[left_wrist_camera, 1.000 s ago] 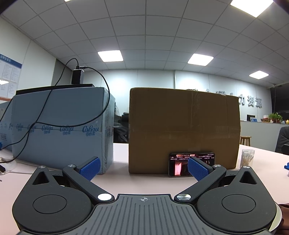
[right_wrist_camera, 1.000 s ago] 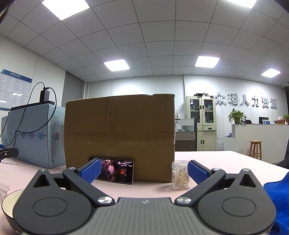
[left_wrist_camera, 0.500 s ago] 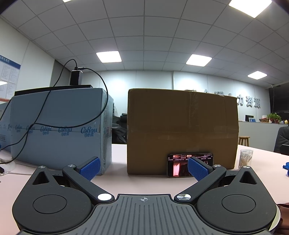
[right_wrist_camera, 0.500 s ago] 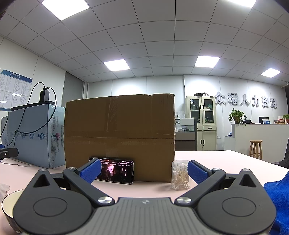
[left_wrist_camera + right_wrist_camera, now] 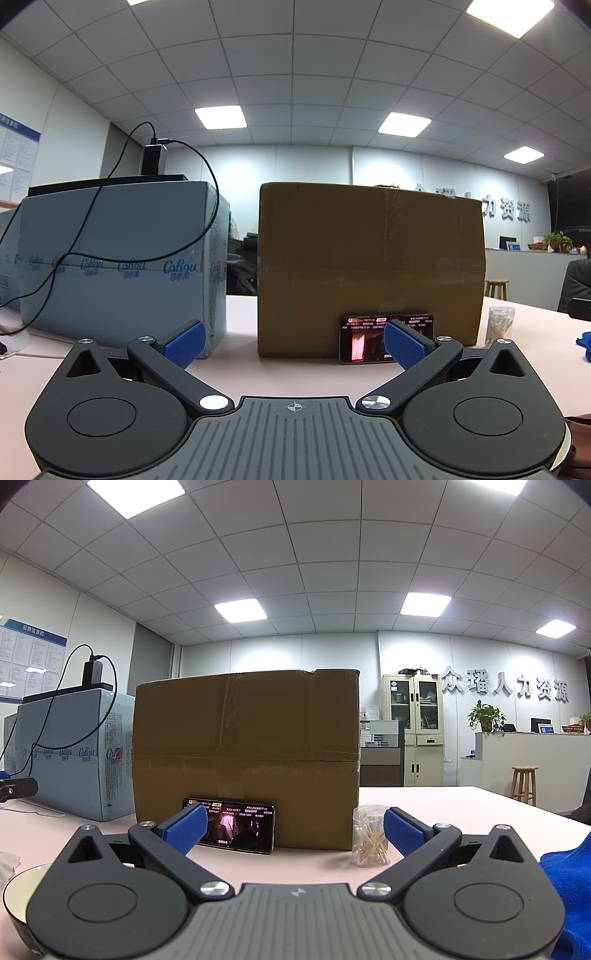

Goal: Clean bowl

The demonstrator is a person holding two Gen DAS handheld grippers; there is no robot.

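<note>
The bowl [image 5: 18, 893], white inside with a dark rim, sits at the lower left of the right wrist view, mostly hidden by the gripper body. A blue cloth [image 5: 569, 886] lies at the right edge. My right gripper [image 5: 293, 829] is open and empty above the pink table. My left gripper [image 5: 293, 345] is open and empty, facing the boxes. A sliver of the bowl's rim [image 5: 567, 452] shows at the lower right of the left wrist view.
A brown cardboard box [image 5: 247, 753] stands ahead with a phone [image 5: 236, 829] leaning on it. A blue box [image 5: 118, 254] with a black cable stands to the left. A clear jar of cotton swabs [image 5: 369, 836] stands right of the phone. White tissue [image 5: 7, 864] lies beside the bowl.
The left gripper has shifted slightly, so the boxes sit a little lower and to the left. The right gripper has not visibly moved.
</note>
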